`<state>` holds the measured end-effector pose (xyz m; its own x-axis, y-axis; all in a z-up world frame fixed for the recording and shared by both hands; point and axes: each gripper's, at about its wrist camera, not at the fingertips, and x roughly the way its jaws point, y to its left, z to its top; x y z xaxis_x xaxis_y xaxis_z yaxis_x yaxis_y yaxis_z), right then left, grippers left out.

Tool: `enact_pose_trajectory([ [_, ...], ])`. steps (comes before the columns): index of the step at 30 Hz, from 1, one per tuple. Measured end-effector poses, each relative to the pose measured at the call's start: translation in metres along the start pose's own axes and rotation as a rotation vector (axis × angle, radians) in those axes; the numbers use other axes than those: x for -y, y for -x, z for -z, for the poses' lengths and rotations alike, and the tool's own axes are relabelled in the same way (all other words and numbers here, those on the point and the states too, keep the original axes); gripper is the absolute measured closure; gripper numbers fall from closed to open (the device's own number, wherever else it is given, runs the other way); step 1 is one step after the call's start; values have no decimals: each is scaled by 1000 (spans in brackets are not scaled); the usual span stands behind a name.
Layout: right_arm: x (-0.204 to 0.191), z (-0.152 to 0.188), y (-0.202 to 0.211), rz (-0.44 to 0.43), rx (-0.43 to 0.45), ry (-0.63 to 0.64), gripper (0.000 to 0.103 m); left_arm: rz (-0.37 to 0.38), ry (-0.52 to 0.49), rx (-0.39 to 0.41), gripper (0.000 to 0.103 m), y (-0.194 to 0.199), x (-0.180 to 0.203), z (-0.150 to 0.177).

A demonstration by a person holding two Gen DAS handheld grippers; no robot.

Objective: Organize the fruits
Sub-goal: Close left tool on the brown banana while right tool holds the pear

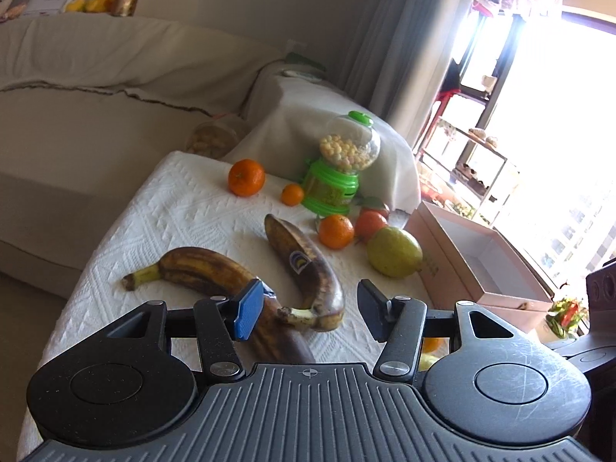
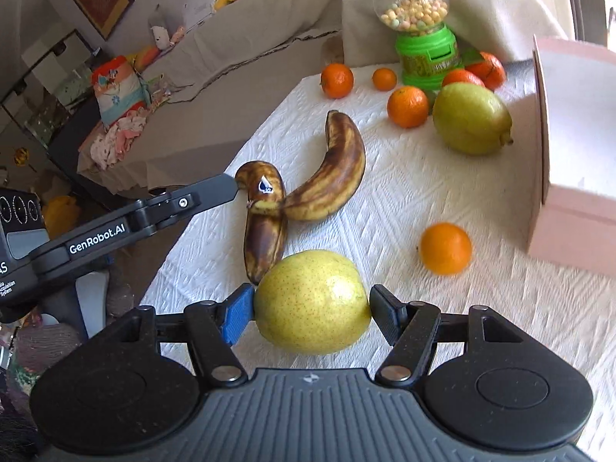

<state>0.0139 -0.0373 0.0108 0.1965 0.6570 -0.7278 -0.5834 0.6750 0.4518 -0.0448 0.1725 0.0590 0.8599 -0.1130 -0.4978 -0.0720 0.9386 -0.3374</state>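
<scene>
My right gripper point(image 2: 312, 313) is shut on a yellow pear point(image 2: 312, 302) and holds it over the white cloth point(image 2: 442, 188). My left gripper point(image 1: 308, 312) is open above two brown overripe bananas: the near banana point(image 1: 208, 269) and the stickered banana point(image 1: 308, 265). In the right wrist view the left gripper's finger point(image 2: 208, 196) touches the near banana point(image 2: 265, 227) beside the other banana point(image 2: 335, 169). A greener pear point(image 1: 392, 252) point(image 2: 471, 117) lies by the pink box point(image 1: 481, 254) point(image 2: 569, 154). Several tangerines lie around; one point(image 2: 446, 248) is near the box.
A green candy dispenser point(image 1: 338, 165) point(image 2: 423, 27) stands at the far edge among tangerines point(image 1: 246, 177). A covered sofa point(image 1: 96, 77) lies left of the table. A bright window point(image 1: 558, 115) is on the right. The table edge drops off at left.
</scene>
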Motion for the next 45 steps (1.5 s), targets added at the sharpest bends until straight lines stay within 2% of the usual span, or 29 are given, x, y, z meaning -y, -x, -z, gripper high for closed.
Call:
enact_pose_trajectory([
  [6, 19, 15, 17, 2, 88, -37, 36, 27, -60, 0, 44, -4, 25, 0],
  [10, 41, 17, 34, 17, 157, -75, 31, 35, -89, -10, 44, -5, 34, 1],
  [14, 57, 21, 50, 64, 222, -112, 29, 41, -118, -16, 44, -5, 39, 2],
  [18, 60, 22, 49, 66, 228, -121, 29, 11, -120, -20, 44, -7, 36, 2],
  [22, 51, 23, 59, 123, 285, -64, 29, -146, 24, 12, 44, -1, 4, -7],
  [24, 41, 28, 67, 216, 330, 13, 27, -205, 146, 12, 44, -1, -25, -13],
  [26, 32, 34, 73, 313, 361, 89, 24, -234, 196, -8, 44, -5, -42, -15],
  [28, 25, 41, 73, 385, 377, 158, 22, -244, 228, -42, 44, -11, -52, -15],
  [30, 19, 51, 70, 446, 382, 231, 21, -192, 298, -72, 44, -21, -61, -13],
  [32, 13, 59, 67, 480, 392, 287, 21, -175, 344, -90, 44, -35, -65, -12],
  [33, 11, 65, 67, 485, 400, 316, 21, -192, 348, -107, 44, -43, -63, -11],
  [35, 8, 71, 69, 446, 400, 334, 21, -210, 327, -112, 43, -54, -58, -11],
  [36, 7, 74, 71, 398, 397, 334, 21, -217, 299, -106, 41, -58, -53, -11],
  [39, 1, 77, 68, 310, 371, 331, 18, -263, 139, -124, 38, -73, -29, -14],
  [43, -7, 73, 43, 321, 331, 355, 18, -320, -117, -167, 40, -85, -6, -7],
  [45, -8, 68, 33, 326, 319, 352, 18, -285, -185, -165, 40, -79, -6, -2],
])
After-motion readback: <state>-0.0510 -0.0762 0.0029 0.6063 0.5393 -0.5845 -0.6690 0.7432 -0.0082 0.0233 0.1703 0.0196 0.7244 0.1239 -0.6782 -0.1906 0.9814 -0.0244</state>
